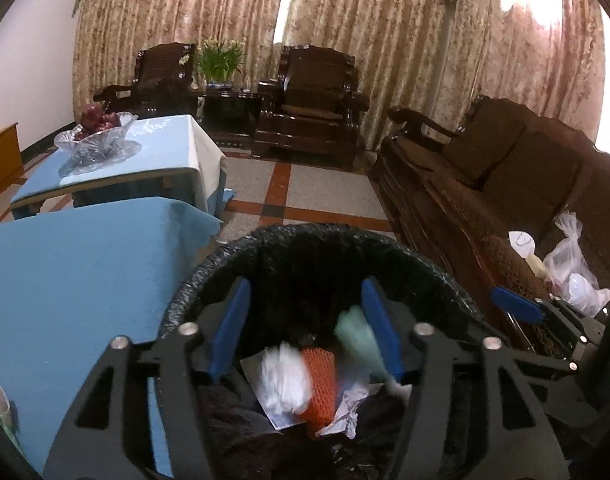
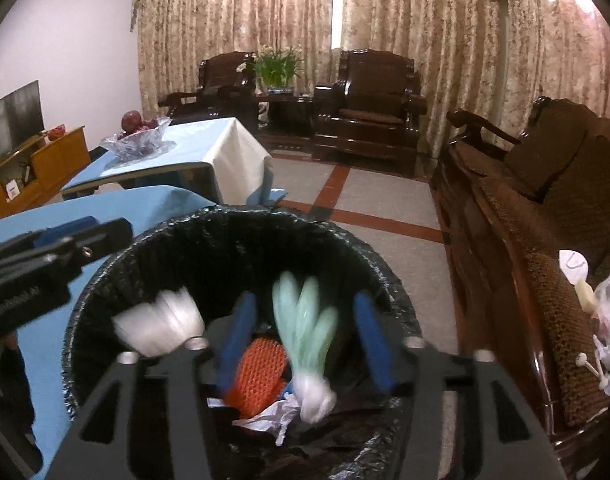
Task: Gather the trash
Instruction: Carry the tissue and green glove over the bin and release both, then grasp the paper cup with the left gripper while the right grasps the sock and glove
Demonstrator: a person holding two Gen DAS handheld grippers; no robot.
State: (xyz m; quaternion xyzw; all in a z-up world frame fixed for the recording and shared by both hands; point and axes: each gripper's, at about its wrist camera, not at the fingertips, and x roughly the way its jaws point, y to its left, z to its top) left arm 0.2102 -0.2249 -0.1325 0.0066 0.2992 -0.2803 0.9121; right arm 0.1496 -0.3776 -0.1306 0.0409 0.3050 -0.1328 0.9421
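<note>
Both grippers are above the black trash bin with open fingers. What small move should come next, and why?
Probably lift both grippers clear of the trash bin and turn toward the sofa. The left gripper and right gripper stand open, nothing pressed between the pads; the white bag and green bag look blurred, apparently dropping into the bin. More plastic bags lie on the sofa seat.

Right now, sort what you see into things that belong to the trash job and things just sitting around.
Job:
- black-lined round trash bin
- falling pale green plastic bag
- falling white plastic bag
- orange foam net in the bin
- clear plastic bags on the sofa

Lying about:
- glass fruit bowl
- potted green plant
- dark wooden armchair
</note>
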